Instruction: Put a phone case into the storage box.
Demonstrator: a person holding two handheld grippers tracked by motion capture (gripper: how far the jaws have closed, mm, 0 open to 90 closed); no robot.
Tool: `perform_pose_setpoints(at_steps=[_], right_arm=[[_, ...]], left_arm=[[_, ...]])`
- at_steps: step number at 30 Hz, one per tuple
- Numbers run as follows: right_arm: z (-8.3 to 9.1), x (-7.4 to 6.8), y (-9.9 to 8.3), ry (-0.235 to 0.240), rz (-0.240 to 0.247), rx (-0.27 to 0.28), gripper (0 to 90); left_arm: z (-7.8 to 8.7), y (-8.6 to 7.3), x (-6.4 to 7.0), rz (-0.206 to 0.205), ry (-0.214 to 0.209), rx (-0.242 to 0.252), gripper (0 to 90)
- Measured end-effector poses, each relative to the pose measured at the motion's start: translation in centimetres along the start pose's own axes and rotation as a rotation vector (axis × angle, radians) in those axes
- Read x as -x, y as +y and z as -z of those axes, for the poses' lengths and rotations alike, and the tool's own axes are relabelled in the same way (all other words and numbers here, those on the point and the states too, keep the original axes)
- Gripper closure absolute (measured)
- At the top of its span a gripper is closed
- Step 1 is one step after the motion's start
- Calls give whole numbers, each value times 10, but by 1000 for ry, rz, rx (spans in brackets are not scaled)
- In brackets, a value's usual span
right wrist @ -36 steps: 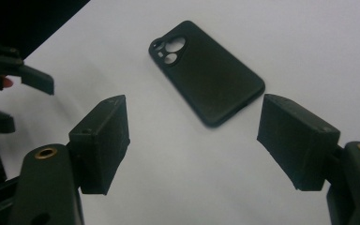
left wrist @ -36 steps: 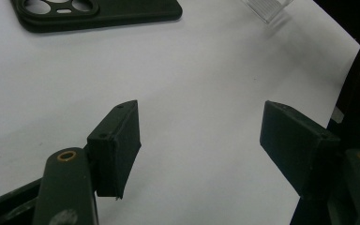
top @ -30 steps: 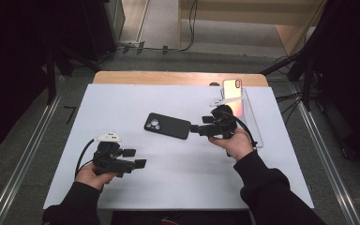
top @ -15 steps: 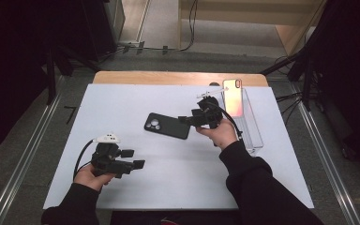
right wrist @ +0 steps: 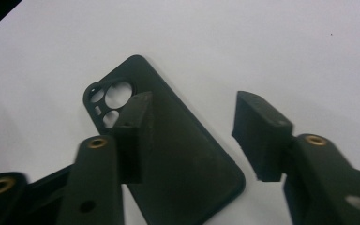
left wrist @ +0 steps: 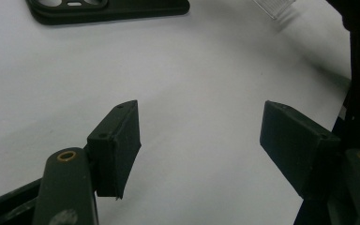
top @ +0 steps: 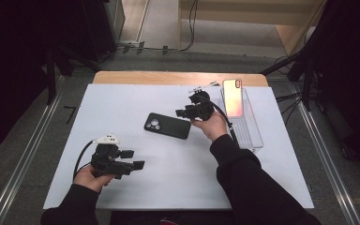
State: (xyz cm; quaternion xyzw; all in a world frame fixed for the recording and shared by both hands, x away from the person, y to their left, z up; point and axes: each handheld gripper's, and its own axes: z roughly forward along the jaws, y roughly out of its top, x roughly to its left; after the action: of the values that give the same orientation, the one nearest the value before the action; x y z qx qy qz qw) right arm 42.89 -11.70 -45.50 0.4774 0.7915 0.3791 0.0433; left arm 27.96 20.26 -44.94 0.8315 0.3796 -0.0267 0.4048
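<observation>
A black phone case (top: 167, 125) lies flat in the middle of the white table, camera cut-outs to its left; it also shows as the case (right wrist: 168, 154) and the case (left wrist: 108, 9). My right gripper (top: 182, 113) hovers open just past the case's right end, and in the right gripper view the gripper (right wrist: 190, 126) has its jaws spread above the case with nothing between them. My left gripper (top: 138, 164) is held open near the front left of the table, jaws wide apart over bare surface, as the gripper (left wrist: 199, 136) shows.
A phone (top: 233, 97) with a shiny pinkish back rests on a clear tray (top: 251, 133) at the right side of the white table (top: 122, 103). A wooden edge (top: 168, 78) runs along the table's far side. Dark stands and cables surround the table.
My right gripper has moved left and away from me, from beside the tray to just above the black case's right end. The left gripper has stayed in place.
</observation>
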Motion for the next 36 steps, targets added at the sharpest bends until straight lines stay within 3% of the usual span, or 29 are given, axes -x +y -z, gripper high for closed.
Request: perform_pose_setpoints(at_steps=[3, 6, 9, 18, 21, 36], right_arm=[[-8, 4, 2, 12, -25, -25, 636], [-18, 7, 1, 5, -20, -39, 802], [-27, 9, 0, -8, -29, -49, 867], [-48, 13, -3, -70, 2, -76, 873], [-52, 14, -6, -68, 4, -103, 873], [-40, -4, -28, -45, 64, -137, 873]], left_arm=[[0, 0, 0, -5, 3, -6, 294], [-1, 0, 0, -5, 2, -4, 294], [-1, 0, 0, -5, 2, -4, 294], [0, 0, -1, -3, 2, -8, 294], [0, 0, -1, -3, 3, -5, 294], [1, 0, -2, 0, 6, -5, 294]])
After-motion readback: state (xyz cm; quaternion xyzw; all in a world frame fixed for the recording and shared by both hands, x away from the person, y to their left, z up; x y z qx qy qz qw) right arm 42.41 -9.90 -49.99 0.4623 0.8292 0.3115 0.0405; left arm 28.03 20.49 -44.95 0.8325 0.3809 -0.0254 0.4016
